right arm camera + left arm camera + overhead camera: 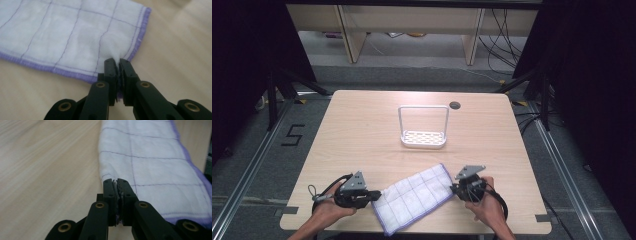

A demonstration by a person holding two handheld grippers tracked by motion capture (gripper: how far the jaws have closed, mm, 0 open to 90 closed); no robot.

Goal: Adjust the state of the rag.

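- Cloth (416, 196) — white, purple-edged — lies near on the bench (362, 130).
- Left gripper (374, 195) fingers pinch its left end.
- Right gripper (454, 188) fingers pinch its right end.

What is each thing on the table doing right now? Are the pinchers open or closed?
left gripper: shut, pinching one end of the cloth.
right gripper: shut, pinching the other end of the cloth.
cloth: lying slantwise on the table, held at both ends.
white rack: standing upright, nothing in it, apart from the cloth.
table: bears the cloth and rack.
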